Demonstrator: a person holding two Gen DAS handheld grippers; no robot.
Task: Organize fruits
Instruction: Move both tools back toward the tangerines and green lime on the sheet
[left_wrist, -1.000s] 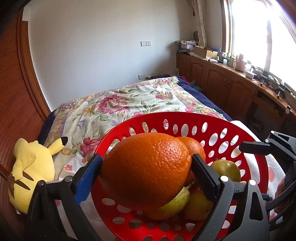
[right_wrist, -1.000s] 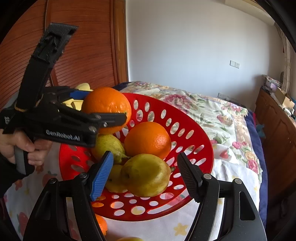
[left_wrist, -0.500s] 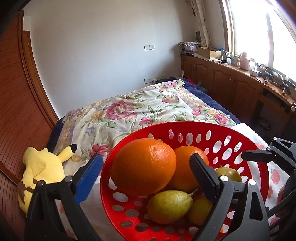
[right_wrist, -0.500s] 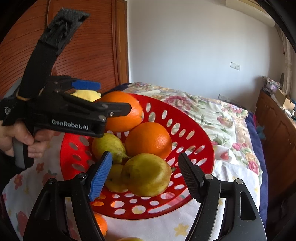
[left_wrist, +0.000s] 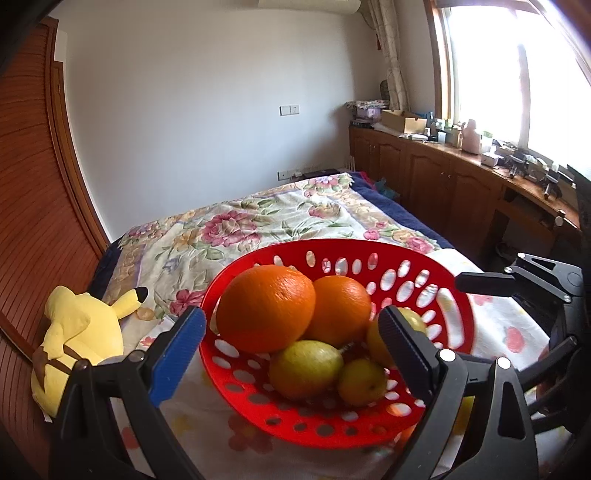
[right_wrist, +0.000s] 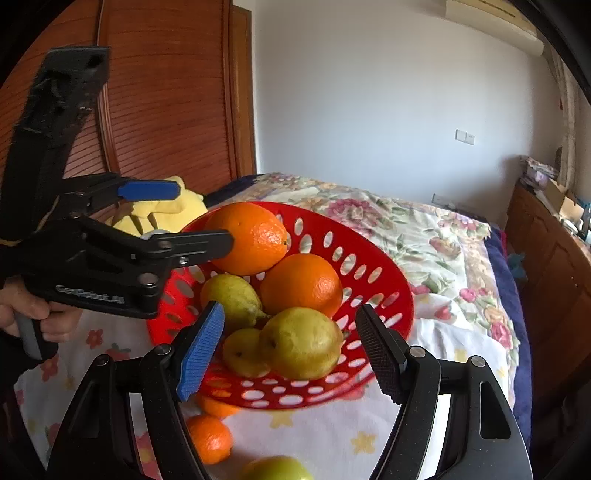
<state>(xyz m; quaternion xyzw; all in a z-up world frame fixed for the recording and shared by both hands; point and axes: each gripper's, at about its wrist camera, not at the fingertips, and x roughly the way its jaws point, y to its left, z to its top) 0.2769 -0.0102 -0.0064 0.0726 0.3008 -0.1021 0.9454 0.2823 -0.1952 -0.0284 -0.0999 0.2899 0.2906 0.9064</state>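
A red perforated basket (left_wrist: 447, 284) (right_wrist: 384, 269) sits on the flowered bedspread. It holds a large orange (left_wrist: 266, 308) (right_wrist: 251, 238), a second orange (left_wrist: 341, 310) (right_wrist: 301, 284) and three yellow-green pears (left_wrist: 304, 369) (right_wrist: 301, 343). My left gripper (left_wrist: 291, 358) (right_wrist: 177, 210) is open and empty, just in front of the basket's near rim. My right gripper (right_wrist: 290, 354) is open and empty at the basket's other side. Small oranges (right_wrist: 208, 437) and a green fruit (right_wrist: 275, 469) lie on the bed by the right gripper.
A yellow plush toy (left_wrist: 77, 332) (right_wrist: 162, 214) lies on the bed left of the basket, against the wooden wardrobe (left_wrist: 29, 184). Wooden cabinets (left_wrist: 461, 184) with clutter run along the window side. The bedspread (left_wrist: 258, 225) stretches beyond the basket.
My left gripper opened and let go of the large orange, which now rests in the basket. The left gripper then drew back and up. The right gripper barely moved.
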